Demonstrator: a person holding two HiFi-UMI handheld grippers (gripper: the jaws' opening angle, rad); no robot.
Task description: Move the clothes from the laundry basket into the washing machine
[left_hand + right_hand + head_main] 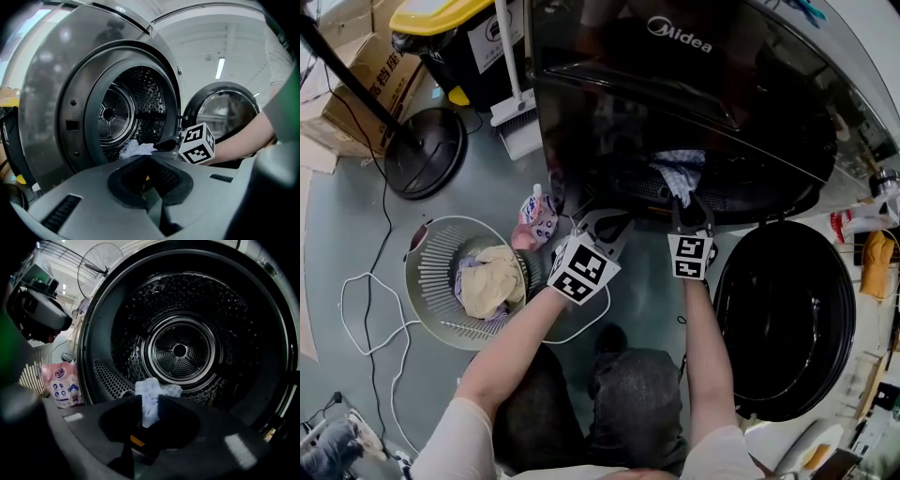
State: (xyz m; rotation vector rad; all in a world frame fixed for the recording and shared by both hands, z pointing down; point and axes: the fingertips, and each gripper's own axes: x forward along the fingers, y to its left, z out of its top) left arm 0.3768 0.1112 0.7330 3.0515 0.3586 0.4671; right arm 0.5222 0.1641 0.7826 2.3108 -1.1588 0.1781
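Observation:
The washing machine point(675, 84) stands with its round door point(787, 319) swung open to the right. My right gripper point(692, 208) is at the drum mouth, shut on a pale blue-and-white cloth point(680, 173). In the right gripper view that cloth point(151, 390) is pinched between the jaws in front of the drum point(179, 350). My left gripper point(605, 223) hovers just left of it, shut and holding nothing. The left gripper view shows the cloth point(136, 149) on the drum lip and the right gripper's marker cube point(197, 143). The white laundry basket point(431, 253) on the floor holds cream and lilac clothes point(492, 279).
A pink detergent pouch point(536, 217) stands between the basket and the machine. A fan base point(425, 152), a white cable point(366, 309), cardboard boxes point(356, 75), a yellow-lidded bin point(450, 19) and a mop point(514, 103) occupy the floor at the left.

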